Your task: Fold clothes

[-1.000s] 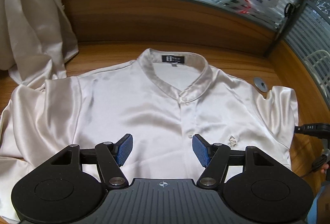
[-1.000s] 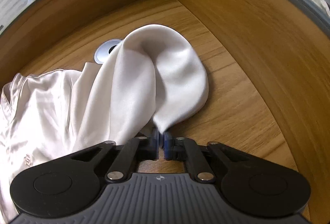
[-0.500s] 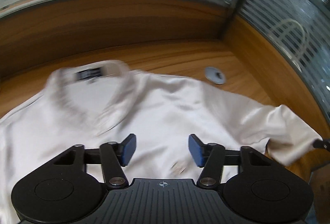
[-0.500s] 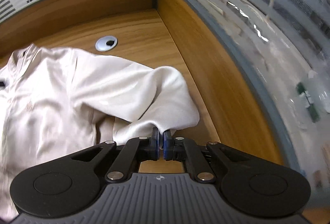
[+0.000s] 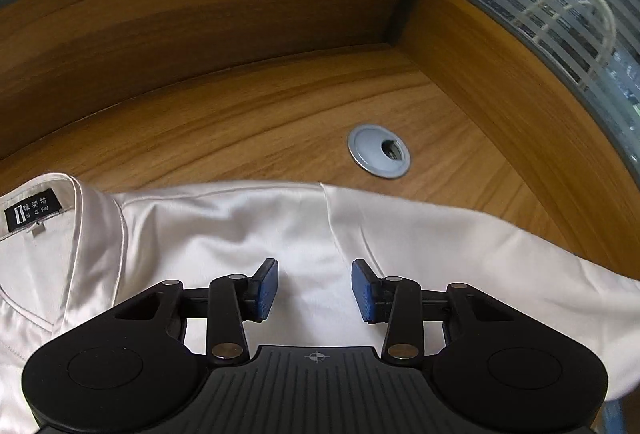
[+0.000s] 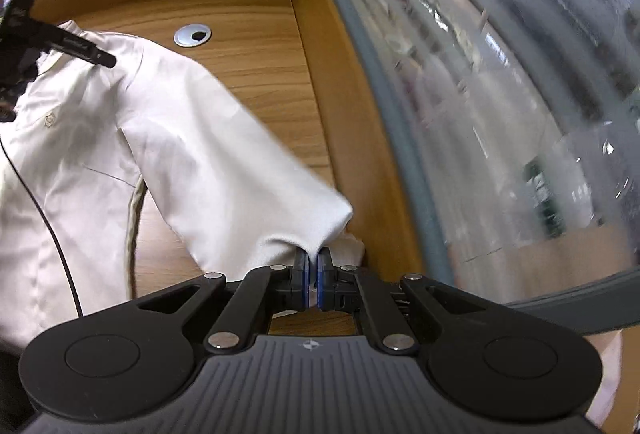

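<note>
The sleeve fold was in hand: the right gripper (image 6: 312,268), clamped on the cream shirt's (image 5: 248,234) sleeve cuff (image 6: 304,230), needed carrying toward 10 o'clock over the shirt lying on the surface (image 5: 240,114), while the left gripper (image 5: 314,290), empty, was closing above the shoulder.

shirt (image 5: 240,234) cut off left, glass (image 6: 520,74) blurred

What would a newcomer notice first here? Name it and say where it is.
First, the cream satin shirt spread across the wooden desk, its collar label at the left. Next, its sleeve stretched taut out to the right gripper, whose jaws are shut on the cuff. Then the left gripper over the shoulder, jaws closing with nothing pinched yet, and the grey grommet just beyond.
</note>
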Motion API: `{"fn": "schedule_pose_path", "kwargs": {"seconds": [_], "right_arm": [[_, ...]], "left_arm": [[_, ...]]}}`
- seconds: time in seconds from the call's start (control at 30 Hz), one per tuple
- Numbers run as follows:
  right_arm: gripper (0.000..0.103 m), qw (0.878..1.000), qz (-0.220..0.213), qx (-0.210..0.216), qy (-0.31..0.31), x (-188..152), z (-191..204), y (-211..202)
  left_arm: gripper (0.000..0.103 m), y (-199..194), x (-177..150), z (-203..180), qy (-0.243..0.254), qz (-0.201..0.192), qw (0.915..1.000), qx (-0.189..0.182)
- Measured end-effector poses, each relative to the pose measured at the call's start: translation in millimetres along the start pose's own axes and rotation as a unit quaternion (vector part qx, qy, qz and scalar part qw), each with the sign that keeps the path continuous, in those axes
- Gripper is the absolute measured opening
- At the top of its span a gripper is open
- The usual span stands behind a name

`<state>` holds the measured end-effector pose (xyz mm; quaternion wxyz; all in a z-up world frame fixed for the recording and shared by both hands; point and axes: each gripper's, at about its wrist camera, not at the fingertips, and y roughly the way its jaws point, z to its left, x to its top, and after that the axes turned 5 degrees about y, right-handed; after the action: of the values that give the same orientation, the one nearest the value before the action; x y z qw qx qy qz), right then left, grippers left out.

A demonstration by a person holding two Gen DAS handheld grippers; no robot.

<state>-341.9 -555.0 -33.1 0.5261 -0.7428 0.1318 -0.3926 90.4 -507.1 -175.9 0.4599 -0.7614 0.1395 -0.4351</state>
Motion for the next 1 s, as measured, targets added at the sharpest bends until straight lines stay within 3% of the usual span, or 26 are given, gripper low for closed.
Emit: {"fn": "schedule_pose_path", "kwargs": {"seconds": [0.27,0.4,0.63,0.87,1.0], "right_arm": [[0.004,0.997,-0.073,0.007,-0.016,-2,8,-48],[0.004,0.996,-0.083,-0.006,-0.03,-27,38,-54],[0.004,0.992,-0.081,-0.069,-0.074,-90,116,-36],[0.007,0.996,-0.059,-0.041,-0.045,-120,174,2],[0.025,0.998,-0.044,0.01,-0.033,-128,188,2]], "left_arm": [[0.042,7,1,21,-0.067,0.021,0.9974,0.016],[0.042,5,0,35,-0.1,0.017,0.9948,-0.006],[0.041,8,3,56,-0.167,0.012,0.985,-0.043],[0.04,10,8,60,-0.157,0.02,0.986,-0.053],[0.041,8,11,60,-0.15,0.026,0.9867,-0.057]]}}
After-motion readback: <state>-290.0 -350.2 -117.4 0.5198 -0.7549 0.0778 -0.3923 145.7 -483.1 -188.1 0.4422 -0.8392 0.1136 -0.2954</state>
